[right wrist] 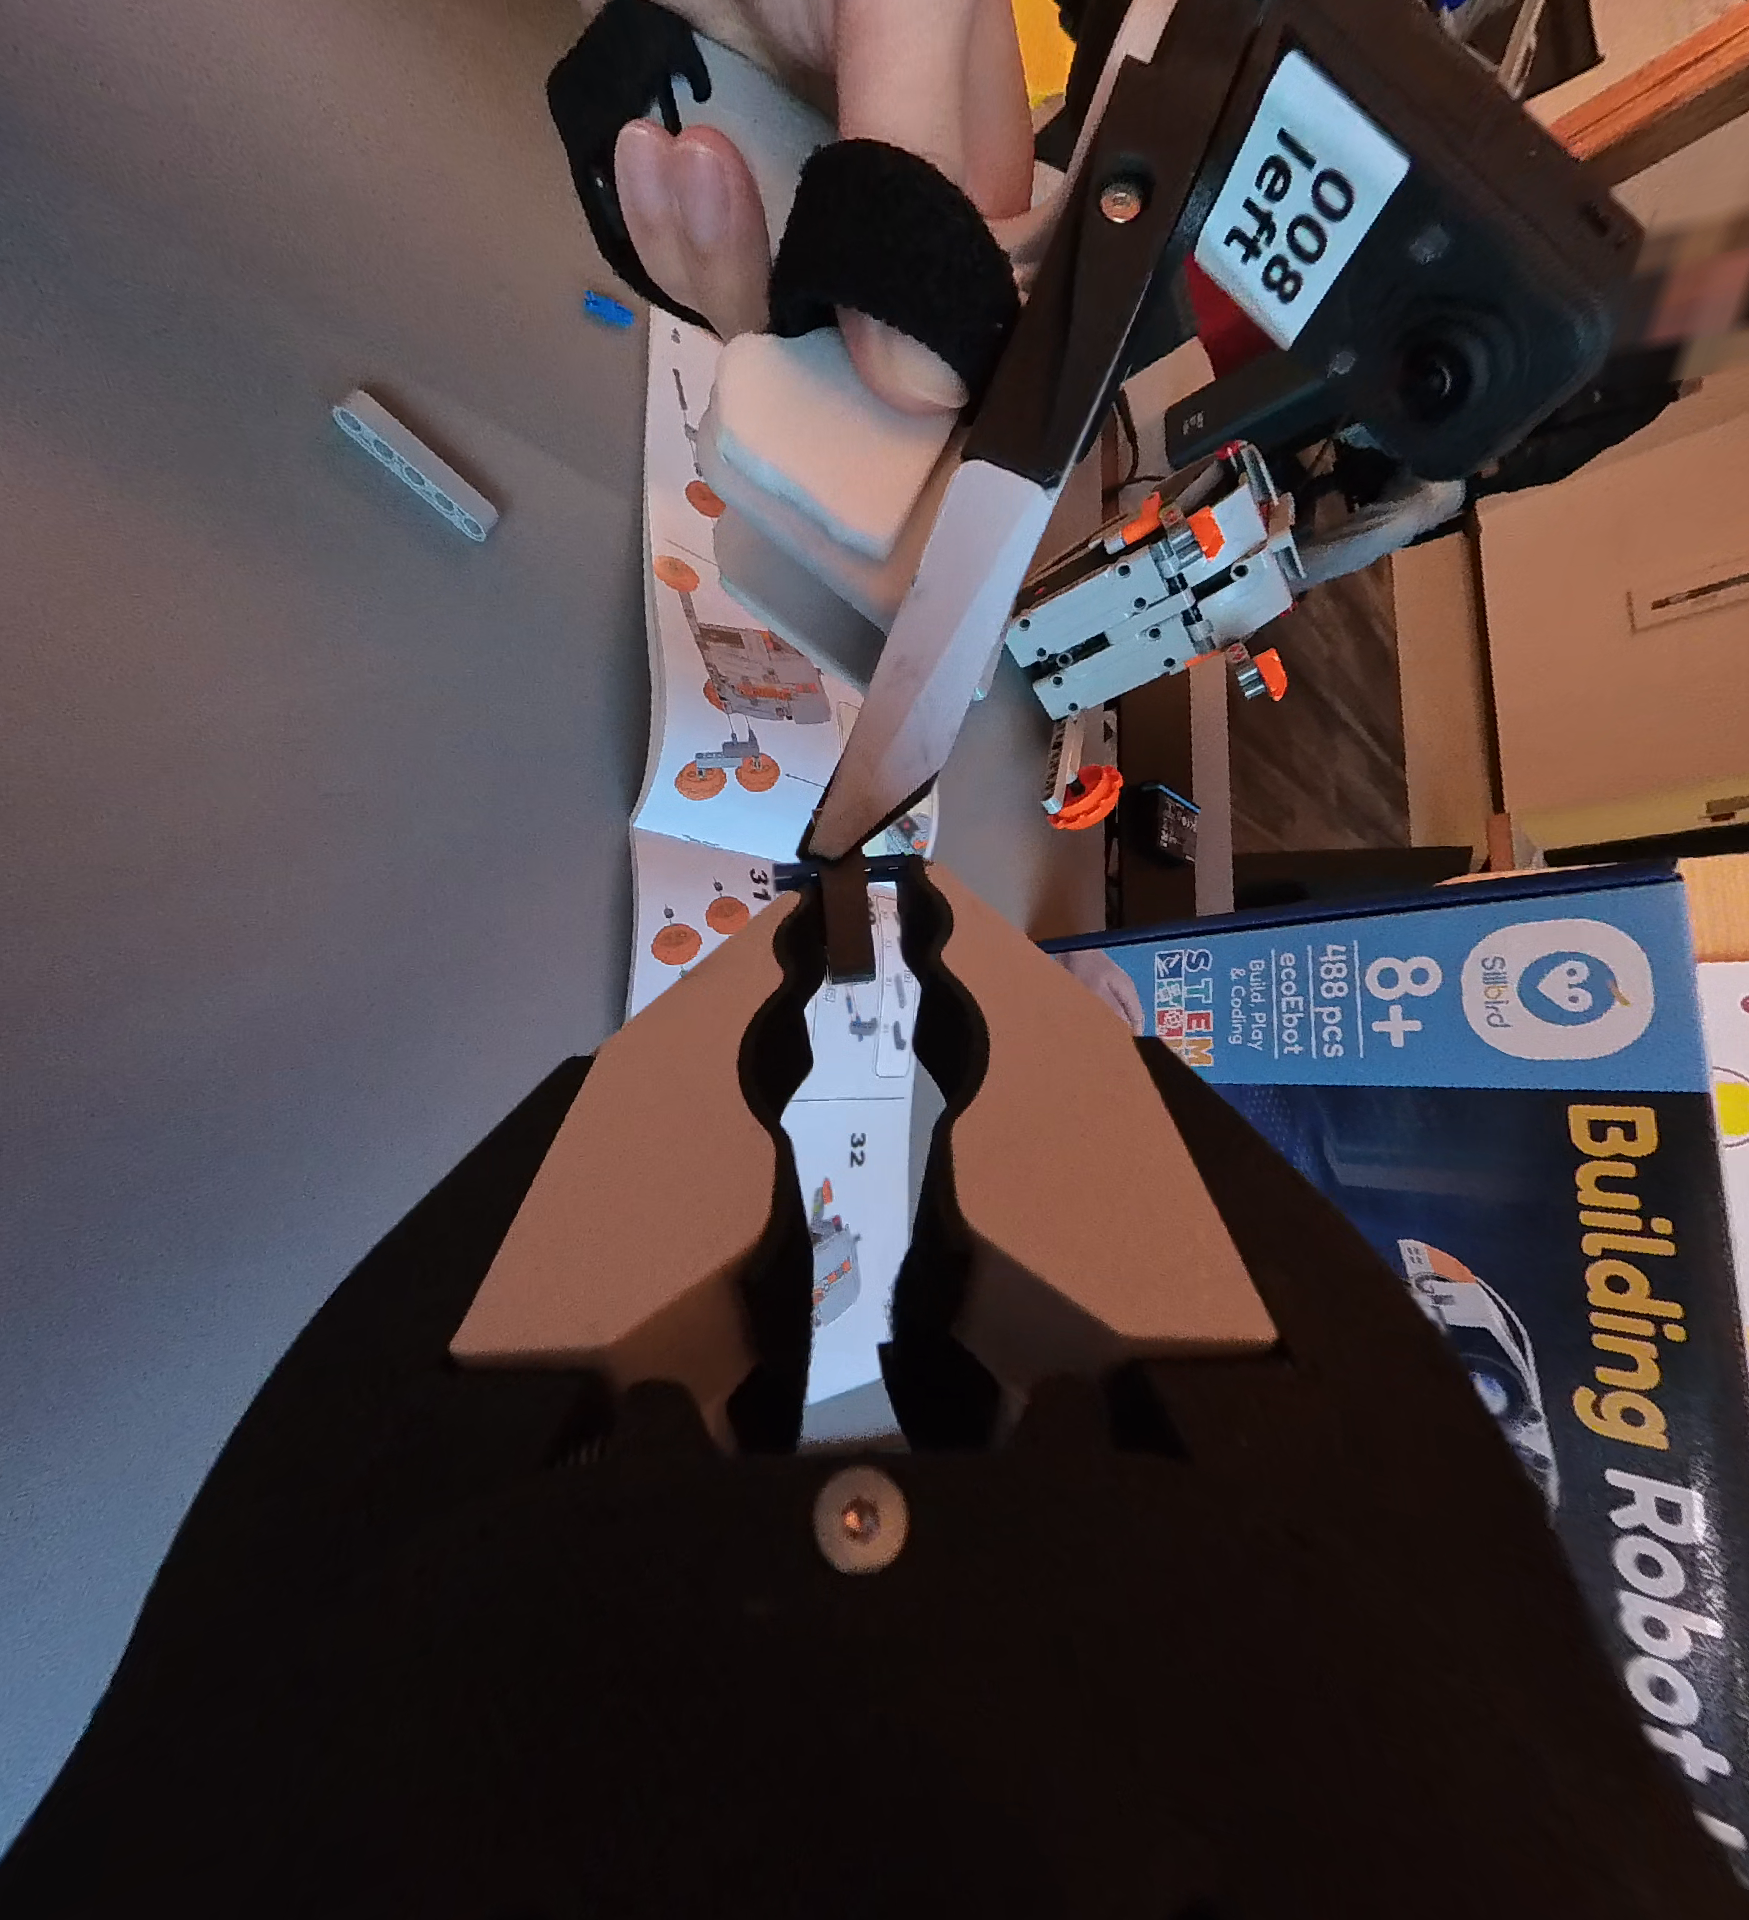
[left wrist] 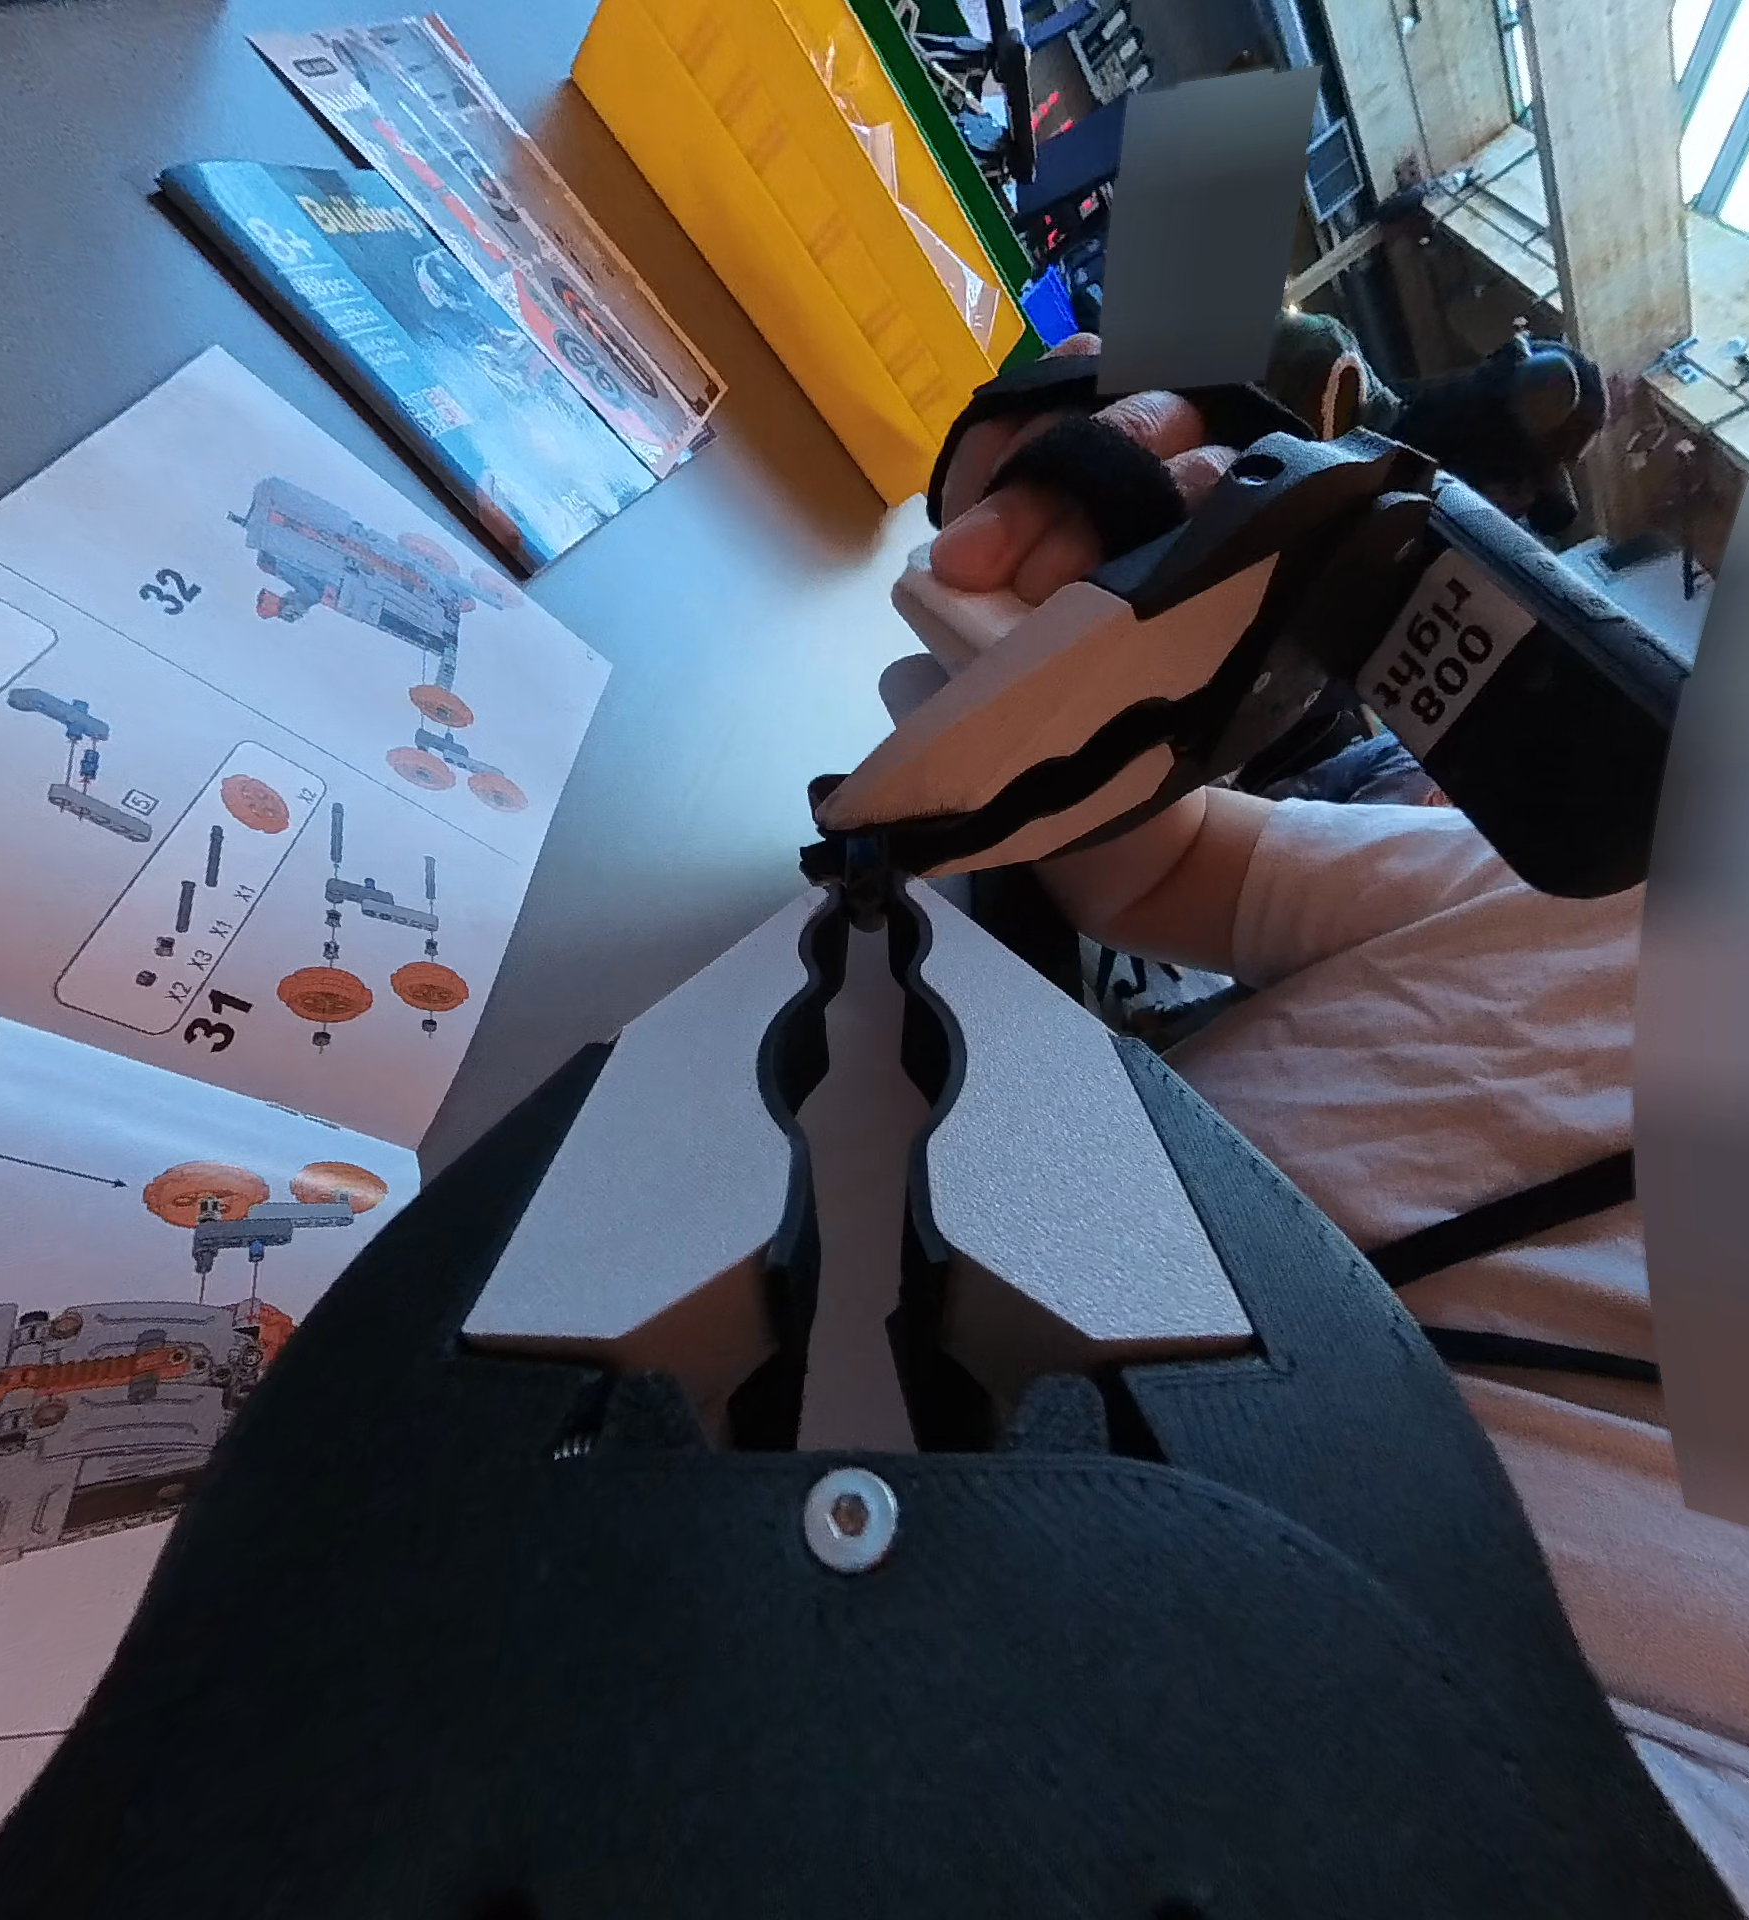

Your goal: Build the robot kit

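Note:
My left gripper (left wrist: 865,896) and right gripper (right wrist: 854,894) meet tip to tip in the air above the grey table (left wrist: 704,665). The left gripper is shut on a short dark piece (right wrist: 846,925) that sticks out past its tips. The right gripper is closed on a small black pin (right wrist: 891,869) lying crosswise at its tips, against the dark piece. In the left wrist view the right gripper (left wrist: 849,844) comes in from the right, held by a hand with a black strap. In the right wrist view the left gripper (right wrist: 834,847) comes down from above.
An open instruction booklet (left wrist: 226,831) lies below, and shows in the right wrist view (right wrist: 714,675). A blue kit box (right wrist: 1472,1195), a yellow box (left wrist: 797,208), a grey holed beam (right wrist: 413,464), a tiny blue pin (right wrist: 607,309) and a white-and-orange partial model (right wrist: 1161,603) are around. Both grippers' tips are close together, under 4 cm apart.

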Demonstrator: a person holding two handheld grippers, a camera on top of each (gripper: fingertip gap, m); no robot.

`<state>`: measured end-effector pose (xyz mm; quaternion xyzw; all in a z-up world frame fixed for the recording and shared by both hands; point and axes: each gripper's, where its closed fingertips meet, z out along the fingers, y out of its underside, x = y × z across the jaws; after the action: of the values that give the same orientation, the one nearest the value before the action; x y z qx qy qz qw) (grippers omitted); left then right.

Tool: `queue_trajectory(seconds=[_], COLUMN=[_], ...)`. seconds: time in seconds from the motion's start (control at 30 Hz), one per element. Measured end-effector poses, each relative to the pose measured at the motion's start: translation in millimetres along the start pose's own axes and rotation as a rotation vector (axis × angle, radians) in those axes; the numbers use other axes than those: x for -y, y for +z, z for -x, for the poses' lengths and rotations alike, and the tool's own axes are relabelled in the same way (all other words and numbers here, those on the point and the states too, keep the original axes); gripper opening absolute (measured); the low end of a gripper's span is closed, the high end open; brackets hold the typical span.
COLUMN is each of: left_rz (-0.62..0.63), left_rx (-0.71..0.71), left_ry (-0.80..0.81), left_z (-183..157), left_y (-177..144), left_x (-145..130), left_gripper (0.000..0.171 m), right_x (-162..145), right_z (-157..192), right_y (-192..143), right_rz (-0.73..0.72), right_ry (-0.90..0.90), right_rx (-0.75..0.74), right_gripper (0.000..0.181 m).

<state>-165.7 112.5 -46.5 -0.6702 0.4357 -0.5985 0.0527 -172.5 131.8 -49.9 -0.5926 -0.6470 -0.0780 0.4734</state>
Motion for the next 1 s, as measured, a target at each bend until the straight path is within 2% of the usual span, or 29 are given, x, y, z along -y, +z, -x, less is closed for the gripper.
queue_trajectory(seconds=[0.17, 0.23, 0.3, 0.47, 0.7, 1.0], left_rz=[-0.046, -0.062, -0.056, -0.07, -0.018, 0.052], left_rx=[-0.006, -0.017, -0.015, -0.032, -0.014, 0.005], left_ry=[-0.054, -0.048, -0.019, 0.006, -0.033, -0.006], left_z=[5.3, 3.2, -0.1, -9.5, -4.3, -4.0], left_y=[-4.3, -8.6, -10.8, -13.3, -9.7, -5.4], left_x=[4.8, 6.1, 4.8, 8.0, -1.4, -12.3], left_gripper=[0.004, 0.004, 0.005, 0.005, 0.004, 0.004], right_x=[-1.4, 2.0, 5.0, 13.6, 12.1, 11.7], right_z=[-3.8, -7.9, -8.5, -12.3, -1.2, 8.2], right_y=[6.3, 6.4, 6.0, -2.2, 1.8, 1.5], right_rz=[0.006, -0.008, -0.026, -0.087, -0.062, -0.062], right_ry=[0.066, 0.033, 0.022, -0.034, -0.09, -0.06], right_rx=[-0.011, -0.053, -0.063, -0.099, -0.06, 0.01], right_gripper=[0.015, 0.016, 0.028, 0.021, 0.018, 0.015])
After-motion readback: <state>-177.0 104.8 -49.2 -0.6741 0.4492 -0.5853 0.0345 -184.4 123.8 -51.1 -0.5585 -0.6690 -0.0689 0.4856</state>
